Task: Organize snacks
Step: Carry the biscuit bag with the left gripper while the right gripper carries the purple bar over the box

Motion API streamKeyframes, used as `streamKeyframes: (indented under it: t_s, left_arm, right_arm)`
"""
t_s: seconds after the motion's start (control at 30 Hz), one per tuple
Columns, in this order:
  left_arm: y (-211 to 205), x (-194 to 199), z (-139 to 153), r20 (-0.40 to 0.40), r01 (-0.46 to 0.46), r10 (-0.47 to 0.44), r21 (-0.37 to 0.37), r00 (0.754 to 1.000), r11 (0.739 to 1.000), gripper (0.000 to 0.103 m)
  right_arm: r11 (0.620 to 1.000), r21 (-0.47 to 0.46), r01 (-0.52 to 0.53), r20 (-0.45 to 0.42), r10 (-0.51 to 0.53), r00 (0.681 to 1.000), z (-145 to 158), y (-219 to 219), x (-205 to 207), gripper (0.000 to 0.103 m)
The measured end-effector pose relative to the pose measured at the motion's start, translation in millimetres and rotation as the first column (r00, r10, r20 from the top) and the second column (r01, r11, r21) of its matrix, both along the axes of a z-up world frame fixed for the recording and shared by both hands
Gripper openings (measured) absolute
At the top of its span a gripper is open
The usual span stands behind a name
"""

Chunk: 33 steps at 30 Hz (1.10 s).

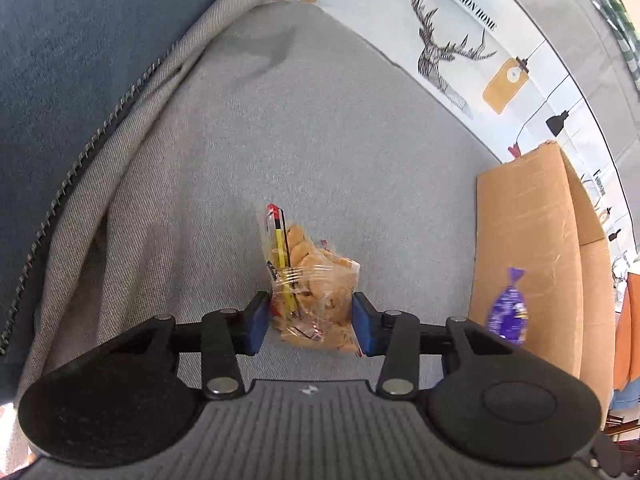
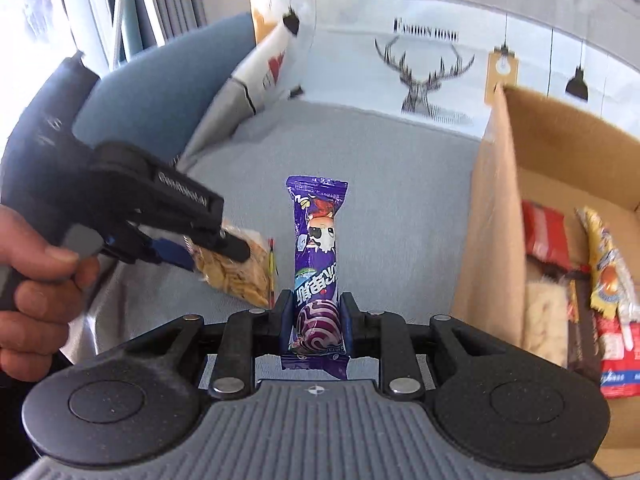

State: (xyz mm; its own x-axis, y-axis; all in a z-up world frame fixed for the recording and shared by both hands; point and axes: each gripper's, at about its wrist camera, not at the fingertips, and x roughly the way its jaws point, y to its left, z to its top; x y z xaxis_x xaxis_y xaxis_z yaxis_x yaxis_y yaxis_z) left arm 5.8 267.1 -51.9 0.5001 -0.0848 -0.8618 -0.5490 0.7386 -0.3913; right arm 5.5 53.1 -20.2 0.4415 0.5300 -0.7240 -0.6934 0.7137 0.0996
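1. On the grey sofa (image 1: 280,140) lies a clear bag of crackers (image 1: 310,286), right between the pads of the left tongs (image 1: 310,322).
2. From the right tongs' camera, the left tongs (image 2: 218,254) look pressed onto the cracker bag (image 2: 236,268), so they are grasping it. A hand (image 2: 36,280) squeezes the handle.
3. The right tongs (image 2: 316,320) are clenched on a purple candy pack (image 2: 318,264). The pack sticks up from the pads and hangs above the sofa seat (image 2: 380,184).
4. Beside the sofa seat stands a brown cardboard box (image 2: 492,200). Other snacks (image 2: 576,280) already lie inside it.
5. What could go wrong: the cracker bag is thin and slippery. If the grip is too soft, I think it may slide out when lifted.
6. If the grip is too hard, the crackers could crack into crumbs.
7. The purple pack is held only near its bottom end. A quick swing could tip it or shake it loose.
8. The box wall is tall, so a low pass might bump the pack against it.
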Motion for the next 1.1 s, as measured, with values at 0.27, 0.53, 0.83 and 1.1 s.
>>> streamKeyframes:
  t_s: [0.27,0.53,0.83,1.1]
  left_arm:
    - [-1,-4,18,0.123,-0.036,0.031,0.041,0.992,0.999,0.046]
    - [-16,6,40,0.281,-0.026,0.008,0.059,0.96,0.998,0.046]
    - [-54,30,64,0.434,0.04,-0.067,0.071,0.898,0.997,0.046]
    - [-107,56,82,0.554,0.153,-0.194,0.12,0.81,0.981,0.046]
  right_arm:
    - [0.996,0.09,-0.016,0.099,0.007,0.995,26,-21,-3,0.026]
    - [0.988,0.154,0.017,0.17,-0.044,0.985,47,-43,3,0.026]
    - [0.979,0.189,0.071,0.185,-0.106,0.977,56,-71,17,0.026]
    - [0.956,0.224,0.187,0.177,-0.228,0.957,58,-110,37,0.026]
